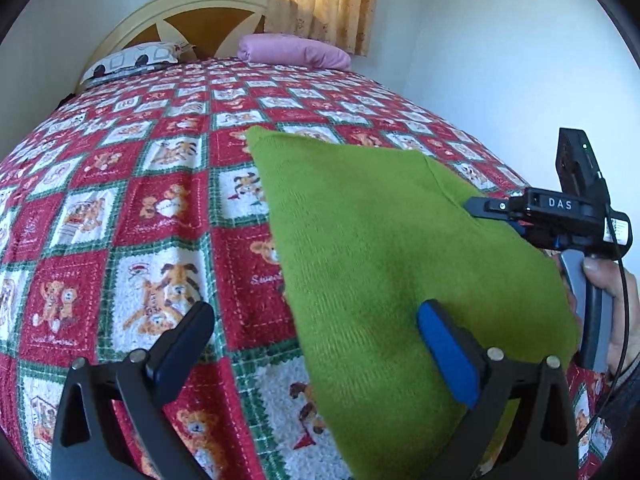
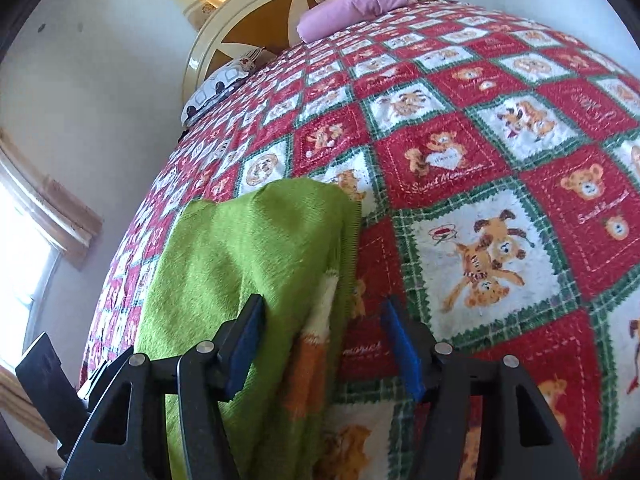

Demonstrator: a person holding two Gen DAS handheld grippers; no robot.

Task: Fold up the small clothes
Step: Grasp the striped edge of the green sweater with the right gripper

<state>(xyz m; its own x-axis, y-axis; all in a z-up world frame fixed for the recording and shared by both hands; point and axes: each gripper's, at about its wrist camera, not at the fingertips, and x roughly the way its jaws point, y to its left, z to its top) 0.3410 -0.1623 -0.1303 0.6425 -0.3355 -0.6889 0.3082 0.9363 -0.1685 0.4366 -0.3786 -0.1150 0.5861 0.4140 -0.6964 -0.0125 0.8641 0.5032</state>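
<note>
— Two claws, and neither has anything clamped, as far as I can see. The left gripper [image 1: 316, 308] stands wide apart: one pad is above the red, white and green checked bedspread with teddy-bear prints [image 1: 160, 200], the other above the green knitted cloth [image 1: 380, 240].

— And the right gripper [image 2: 322, 304]?

— Released too. Its jaws are spread, with the ribbed side edge of the green cloth running between them, but the pads are not pressing on it. From the left wrist view you can see the person's hand [image 1: 616, 292] on its handle, with the tips at the cloth's far side edge.

— Where does the cloth lie?

— Flat on the bedspread, near the foot of the bed and well apart from the pink pillow [image 1: 296, 50] at the headboard. It looks smooth and roughly four-cornered. At that ribbed edge I think I see more than one layer, so I'd judge that one fold is already laid.

— So which step is this?

— Between folds, I'd say: the cloth is set down and both claws are free. Whether the left pad touches the knit I cannot tell.

— What does the next move call for?

— Probably a fresh grasp. Each claw should close on one corner of the same edge, taking all the layers together. Then both should lift evenly and carry that edge across to meet the opposite one, so the soft knit doesn't bunch or drag the bedspread up with it
</note>
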